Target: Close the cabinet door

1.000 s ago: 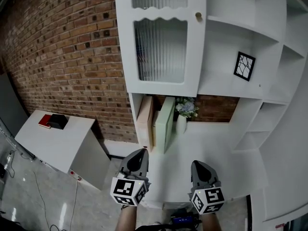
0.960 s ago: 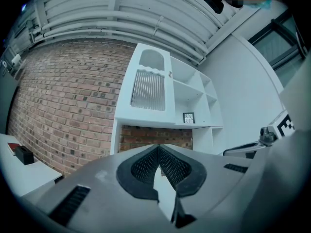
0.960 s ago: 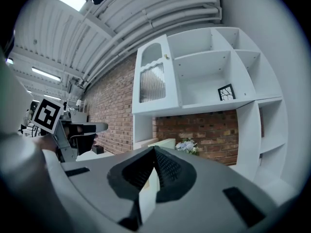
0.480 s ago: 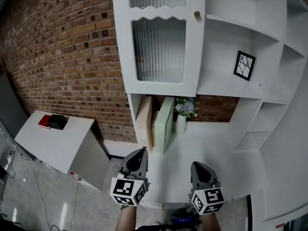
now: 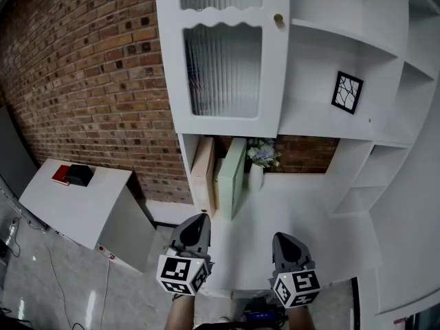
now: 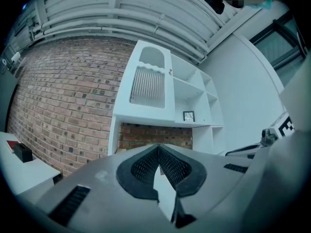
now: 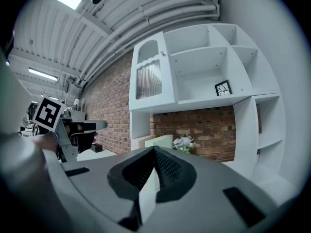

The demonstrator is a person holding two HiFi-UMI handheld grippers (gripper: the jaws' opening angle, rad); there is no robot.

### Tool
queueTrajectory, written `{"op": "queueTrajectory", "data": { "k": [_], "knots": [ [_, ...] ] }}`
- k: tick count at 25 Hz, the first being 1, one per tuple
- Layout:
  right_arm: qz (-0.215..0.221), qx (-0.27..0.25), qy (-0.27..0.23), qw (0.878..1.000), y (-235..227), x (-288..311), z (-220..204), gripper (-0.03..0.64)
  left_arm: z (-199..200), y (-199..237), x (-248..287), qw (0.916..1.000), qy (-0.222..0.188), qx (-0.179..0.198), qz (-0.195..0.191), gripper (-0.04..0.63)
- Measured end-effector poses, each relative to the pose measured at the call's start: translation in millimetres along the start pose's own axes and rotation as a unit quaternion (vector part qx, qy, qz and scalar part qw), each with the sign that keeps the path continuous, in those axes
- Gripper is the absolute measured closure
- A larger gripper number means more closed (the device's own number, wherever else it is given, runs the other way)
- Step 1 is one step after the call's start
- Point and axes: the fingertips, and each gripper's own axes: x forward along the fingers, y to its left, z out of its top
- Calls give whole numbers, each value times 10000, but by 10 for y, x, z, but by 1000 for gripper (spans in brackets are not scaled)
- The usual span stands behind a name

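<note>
Little has changed: in the head view the cabinet door (image 5: 220,67) and its knob (image 5: 278,19) sit a touch further toward 10 o'clock than a second ago. The brick wall (image 5: 82,67) and picture frame (image 5: 347,91) drift the same way, so this reads as the camera shifting, not the door swinging. The left gripper (image 5: 199,216) and right gripper (image 5: 283,237) keep their spots at 6 o'clock, low over the white counter (image 5: 295,212), well apart from the door at 12 o'clock. Left gripper view: fingers (image 6: 146,166) pressed together with nothing between them, pointing level at the cabinet. Right gripper view: fingers (image 7: 167,166) also pressed together and empty, with the door up at 12 o'clock. The door, white with ribbed glass, covers the upper left compartment and looks about flush with the cabinet front in both gripper views; I cannot tell if a small gap remains. The open shelf with the picture frame lies at 3 o'clock of the door, and the flowers (image 5: 263,153) and upright boards (image 5: 230,174) stand in the niche below at 6 o'clock. For the task, nothing touches the door and neither hand is reaching. Either the closing is done or a final push on the knob side is left.
</note>
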Motion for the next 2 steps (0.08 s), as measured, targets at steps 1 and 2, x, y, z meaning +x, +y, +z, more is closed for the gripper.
{"op": "queueTrajectory", "data": {
  "k": [1,2],
  "knots": [
    [-3,1,8,10000,-2,-4,-10,617,-12,-8,0,10000,9,7,-9,581],
    [-5,1,18,10000,-4,-9,-22,617,-25,-17,0,10000,20,16,-20,581]
  ]
}}
